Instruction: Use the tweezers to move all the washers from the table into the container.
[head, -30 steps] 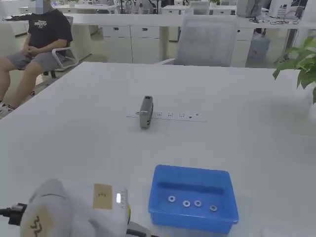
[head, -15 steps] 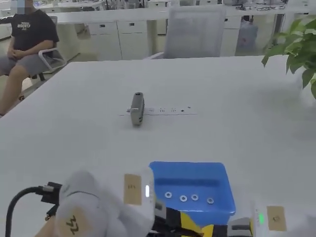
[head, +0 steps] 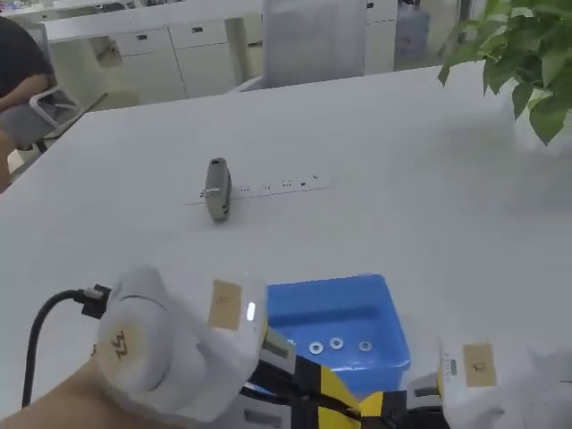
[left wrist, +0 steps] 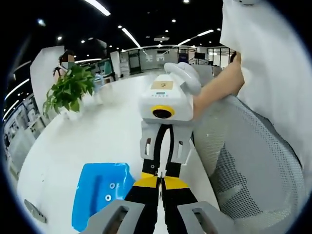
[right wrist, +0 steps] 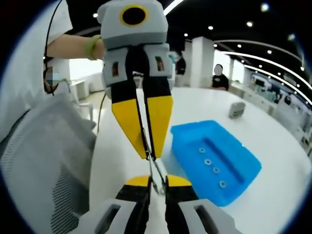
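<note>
Keep the left tongs (right wrist: 147, 155) and right tongs (right wrist: 157, 184) both clenched on the tweezers (right wrist: 152, 168), tip to tip, and loosen one only once sure of the other's hold. Leave the blue container (head: 357, 295) on the surface (head: 375, 179) beside them undisturbed, washers (head: 336, 342) lying in a row inside. Unlike a second ago, right tongs now in the head view, left tongs further in.

A grey device (head: 217, 189) is laid on the white surface (head: 402, 170). A plant (head: 518, 54) and chair (head: 313, 40) are seen beyond.

Probably open-plan office, white desks (head: 116, 20), drawer cabinets (head: 154, 55), grey chair (head: 313, 37)
</note>
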A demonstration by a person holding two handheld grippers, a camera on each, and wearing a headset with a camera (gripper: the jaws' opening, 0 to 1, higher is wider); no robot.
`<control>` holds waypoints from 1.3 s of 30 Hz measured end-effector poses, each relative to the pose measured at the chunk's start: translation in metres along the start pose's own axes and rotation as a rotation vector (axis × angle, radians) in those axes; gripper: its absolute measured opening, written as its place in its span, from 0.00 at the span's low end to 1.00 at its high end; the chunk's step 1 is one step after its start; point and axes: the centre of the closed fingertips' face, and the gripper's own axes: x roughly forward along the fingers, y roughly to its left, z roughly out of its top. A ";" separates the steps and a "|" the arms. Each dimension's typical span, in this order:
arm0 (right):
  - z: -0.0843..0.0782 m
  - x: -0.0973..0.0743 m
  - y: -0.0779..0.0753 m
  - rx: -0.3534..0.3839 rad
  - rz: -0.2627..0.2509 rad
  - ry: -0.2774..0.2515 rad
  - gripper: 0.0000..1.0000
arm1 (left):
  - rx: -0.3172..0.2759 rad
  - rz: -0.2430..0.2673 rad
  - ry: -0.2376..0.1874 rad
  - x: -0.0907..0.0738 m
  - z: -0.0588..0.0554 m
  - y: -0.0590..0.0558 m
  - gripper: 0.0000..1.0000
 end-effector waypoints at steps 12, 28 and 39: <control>0.004 0.001 0.003 0.025 0.006 -0.014 0.07 | 0.006 -0.006 0.040 -0.005 0.001 -0.004 0.00; 0.008 0.001 -0.001 0.032 -0.009 -0.028 0.05 | 0.006 0.023 0.032 -0.005 -0.003 0.004 0.00; 0.005 -0.001 -0.005 0.076 -0.031 -0.022 0.03 | -0.318 0.196 -0.188 -0.021 0.017 0.013 0.42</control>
